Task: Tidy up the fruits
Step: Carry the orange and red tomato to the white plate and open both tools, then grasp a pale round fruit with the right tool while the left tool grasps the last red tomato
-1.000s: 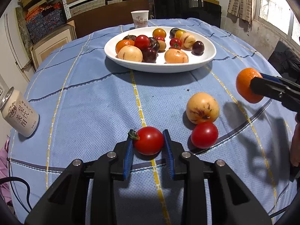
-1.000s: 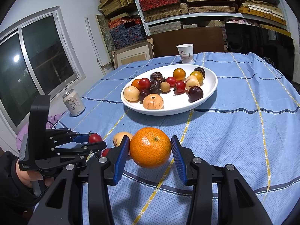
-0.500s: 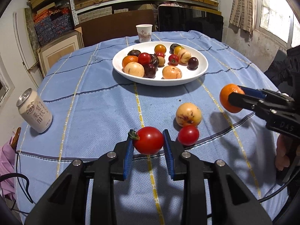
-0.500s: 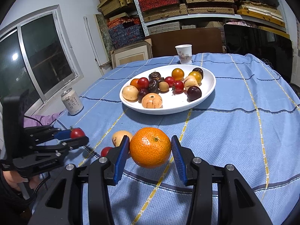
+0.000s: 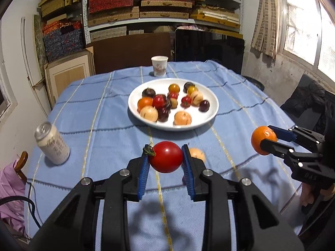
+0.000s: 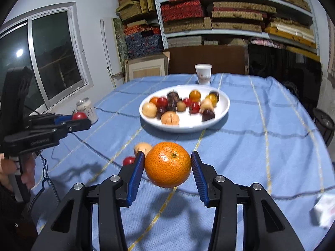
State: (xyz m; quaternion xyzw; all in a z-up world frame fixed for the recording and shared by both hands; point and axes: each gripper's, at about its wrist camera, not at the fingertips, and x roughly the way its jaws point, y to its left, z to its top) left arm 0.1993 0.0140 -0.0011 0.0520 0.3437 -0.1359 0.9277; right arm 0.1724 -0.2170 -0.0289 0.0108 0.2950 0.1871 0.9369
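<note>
Left gripper (image 5: 165, 161) jaws clamped on a red tomato (image 5: 165, 156), held up above the surface (image 5: 104, 113). Right gripper (image 6: 168, 167) jaws clamped on an orange (image 6: 168, 164), also in the air. Pale yellow fruit (image 6: 142, 148) and 2nd small tomato (image 6: 128, 160) on the cloth are half hidden behind the jaws. White plate (image 5: 211, 113) w/ mixed fruit is blurry in the right cam. Can (image 5: 52, 146) and paper cup (image 5: 159, 65) print unreadable.

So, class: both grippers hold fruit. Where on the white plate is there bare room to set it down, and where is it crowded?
On the white plate, the near rim ahead of the peach-coloured fruit and the right edge beside the dark plum are bare. The left and middle are crowded. The tomato and orange would likely fit at the near-right.
</note>
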